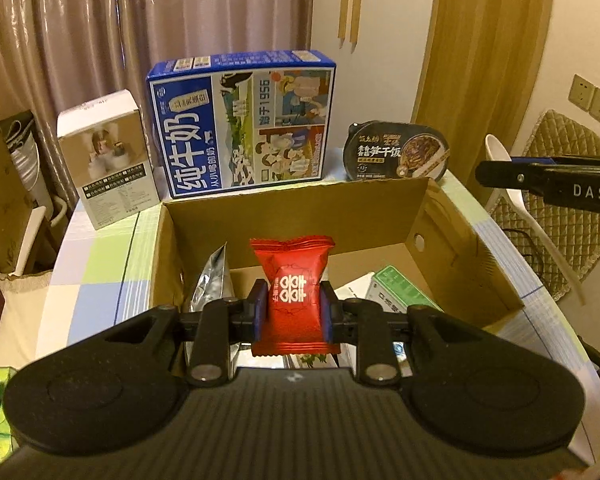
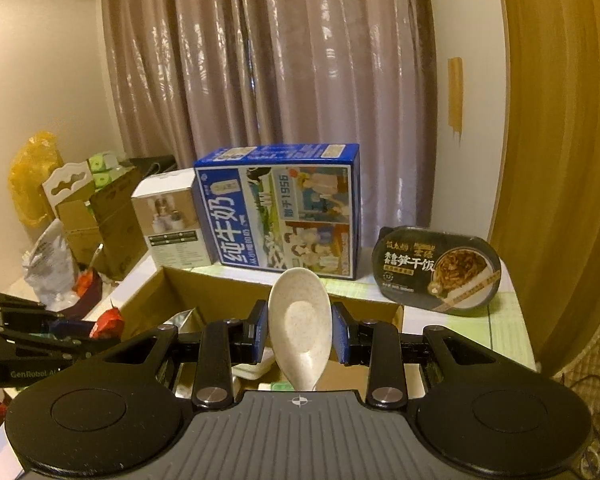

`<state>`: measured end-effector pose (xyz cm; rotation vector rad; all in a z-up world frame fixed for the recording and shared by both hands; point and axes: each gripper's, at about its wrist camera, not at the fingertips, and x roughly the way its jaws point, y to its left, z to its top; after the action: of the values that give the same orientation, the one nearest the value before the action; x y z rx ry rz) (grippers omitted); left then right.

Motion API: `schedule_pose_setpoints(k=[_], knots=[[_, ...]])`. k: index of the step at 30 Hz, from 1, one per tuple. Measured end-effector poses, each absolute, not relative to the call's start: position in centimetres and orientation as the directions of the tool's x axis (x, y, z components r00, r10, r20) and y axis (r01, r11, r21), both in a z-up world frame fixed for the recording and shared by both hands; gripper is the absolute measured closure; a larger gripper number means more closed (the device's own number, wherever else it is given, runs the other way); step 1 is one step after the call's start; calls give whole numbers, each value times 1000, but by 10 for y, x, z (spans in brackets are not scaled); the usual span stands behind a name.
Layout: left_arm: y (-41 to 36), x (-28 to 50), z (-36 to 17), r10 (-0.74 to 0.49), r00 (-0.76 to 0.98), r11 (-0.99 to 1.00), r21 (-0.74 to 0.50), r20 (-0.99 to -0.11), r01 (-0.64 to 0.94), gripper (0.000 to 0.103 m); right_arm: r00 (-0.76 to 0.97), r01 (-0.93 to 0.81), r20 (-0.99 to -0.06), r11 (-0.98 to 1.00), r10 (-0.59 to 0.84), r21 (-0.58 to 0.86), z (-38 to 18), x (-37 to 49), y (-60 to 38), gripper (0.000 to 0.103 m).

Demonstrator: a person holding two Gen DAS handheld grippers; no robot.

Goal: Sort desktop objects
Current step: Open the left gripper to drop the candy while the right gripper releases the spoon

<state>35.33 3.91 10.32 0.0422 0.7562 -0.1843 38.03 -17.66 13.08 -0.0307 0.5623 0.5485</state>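
Note:
My left gripper (image 1: 293,313) is shut on a red candy packet (image 1: 293,280) and holds it upright above the open cardboard box (image 1: 452,240). Inside the box lie a silver foil pouch (image 1: 214,280) and a green-and-white carton (image 1: 400,290). My right gripper (image 2: 300,334) is shut on a white speckled spoon (image 2: 300,320), bowl pointing up, over the box's (image 2: 204,288) near right side. From the left wrist view the right gripper (image 1: 500,176) enters at the right edge with the spoon (image 1: 500,152) in it. The right wrist view has the left gripper (image 2: 94,330) with the packet (image 2: 108,322) at the left.
Behind the cardboard box stand a blue milk carton box (image 1: 240,128), a small white product box (image 1: 108,160) and a black instant-rice tray (image 1: 398,156). The checked table (image 1: 96,264) drops off at left, where bags and cartons (image 2: 80,216) pile up. A quilted chair (image 1: 572,200) is at right.

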Motion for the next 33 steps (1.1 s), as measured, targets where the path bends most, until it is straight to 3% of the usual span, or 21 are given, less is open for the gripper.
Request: schedule_pose_setpoints(k=[18,19,21,26,27,30,33], knots=[[41,397,51,-156,690,986,-66,-707,154,81,703,-465,-528,870,476,165,93,427,-169,73],[41,398,49,-148,692,987,-65,-707,145,80,704,-464,-526,870,478,169,91,427,-170,73],[42,399,48,-131,695,990,-58,-707,128,64,701,-462,-533,871,474,166,88,429,-169,73],[44,397,50,-127,711,990,-50,-692,128,62,699,-464,-539,872,470,159,82,431,-168,72],[45,397,51,-128,712,991,-52,-690,127,61,701,-462,-536,872,470,161,82,431,-169,70],[49,395,53,-122,719,991,-48,-685,123,56,715,-453,-522,877,465,159,83,429,-170,36],[50,392,56,-114,723,992,-36,-682,122,50,720,-458,-518,877,462,145,84,426,-172,33]])
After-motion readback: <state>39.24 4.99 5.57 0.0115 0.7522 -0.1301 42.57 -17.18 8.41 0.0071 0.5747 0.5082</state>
